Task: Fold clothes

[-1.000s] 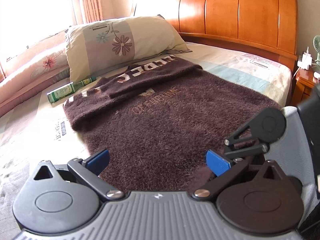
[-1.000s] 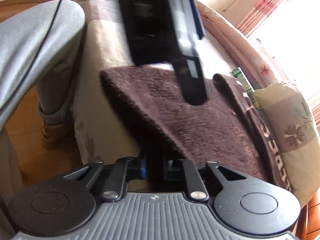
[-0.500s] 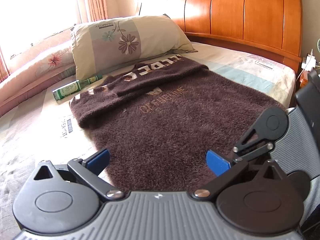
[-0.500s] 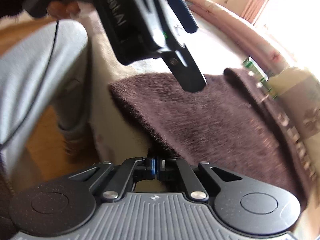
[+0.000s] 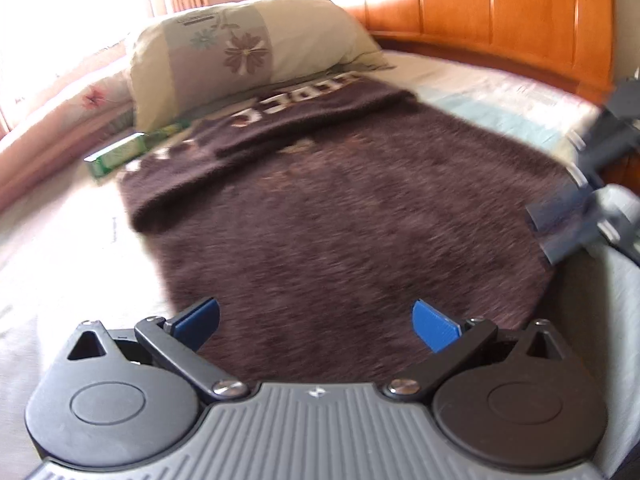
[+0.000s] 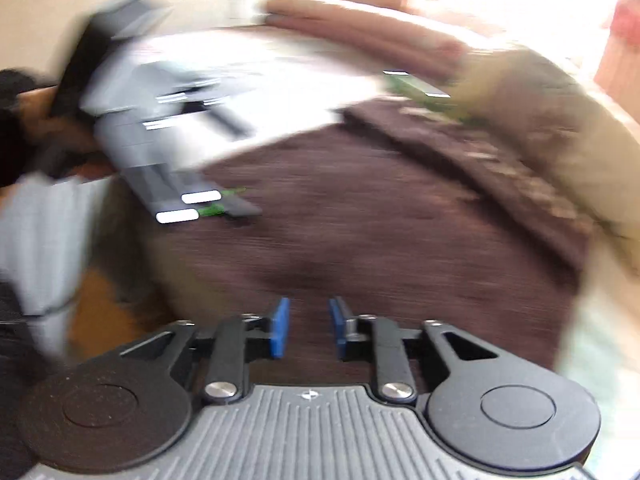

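Observation:
A brown fuzzy sweater (image 5: 352, 208) lies flat on the bed, its far end folded over with pale lettering showing. My left gripper (image 5: 316, 320) hovers low over the sweater's near hem, blue pads wide apart and nothing between them. The right gripper (image 5: 580, 208) shows as a blur at the sweater's right edge in the left wrist view. In the blurred right wrist view, my right gripper (image 6: 309, 328) is above the sweater (image 6: 380, 220). Its jaws are opening, with a narrow empty gap between the pads. The left gripper (image 6: 168, 140) appears smeared at upper left.
A floral pillow (image 5: 248, 48) and a green box (image 5: 120, 156) lie beyond the sweater. The wooden headboard (image 5: 500, 12) closes the far side. A person's grey trouser leg (image 6: 40, 240) and wooden floor (image 6: 100, 312) are beside the bed edge.
My right gripper let go of the sweater's edge, its pads parting, and swung up over the garment. My left gripper sank a little toward the sweater and stayed open.

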`<action>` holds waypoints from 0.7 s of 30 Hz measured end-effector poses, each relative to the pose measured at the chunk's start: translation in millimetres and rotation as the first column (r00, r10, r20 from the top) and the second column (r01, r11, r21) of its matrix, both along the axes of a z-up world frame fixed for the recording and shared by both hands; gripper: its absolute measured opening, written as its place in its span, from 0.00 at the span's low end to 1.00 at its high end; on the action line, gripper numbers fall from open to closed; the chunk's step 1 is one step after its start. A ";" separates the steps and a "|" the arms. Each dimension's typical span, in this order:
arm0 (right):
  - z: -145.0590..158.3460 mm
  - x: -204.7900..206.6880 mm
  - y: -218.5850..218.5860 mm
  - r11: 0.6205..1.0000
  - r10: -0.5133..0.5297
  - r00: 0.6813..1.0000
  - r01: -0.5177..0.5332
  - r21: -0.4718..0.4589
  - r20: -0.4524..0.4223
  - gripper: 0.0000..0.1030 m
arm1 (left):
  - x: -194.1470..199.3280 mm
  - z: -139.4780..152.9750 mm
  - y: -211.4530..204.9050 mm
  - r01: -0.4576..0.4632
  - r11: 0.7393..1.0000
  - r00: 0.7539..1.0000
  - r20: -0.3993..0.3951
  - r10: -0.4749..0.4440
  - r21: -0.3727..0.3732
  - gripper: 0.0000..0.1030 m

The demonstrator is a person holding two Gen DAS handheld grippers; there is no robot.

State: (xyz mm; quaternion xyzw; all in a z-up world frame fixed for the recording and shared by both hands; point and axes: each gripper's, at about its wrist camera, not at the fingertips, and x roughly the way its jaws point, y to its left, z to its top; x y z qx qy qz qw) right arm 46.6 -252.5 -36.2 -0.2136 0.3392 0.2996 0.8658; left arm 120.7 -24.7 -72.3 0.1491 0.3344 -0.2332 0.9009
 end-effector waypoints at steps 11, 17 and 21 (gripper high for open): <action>-43.5 48.3 -120.8 0.958 -0.276 0.936 0.286 0.016 -0.218 0.51 | -18.5 -37.4 21.9 0.011 1.000 0.989 -0.149 -0.011 -0.003 0.99; -29.8 32.8 -120.7 0.952 -0.294 0.940 0.303 0.028 -0.172 0.55 | -16.5 -18.3 2.4 0.031 0.997 0.992 -0.124 -0.022 0.072 0.99; -25.3 18.5 -84.1 0.985 -0.167 0.983 0.164 -0.043 -0.074 0.82 | -25.3 -17.5 -18.8 0.107 0.989 0.992 -0.073 -0.100 0.100 0.99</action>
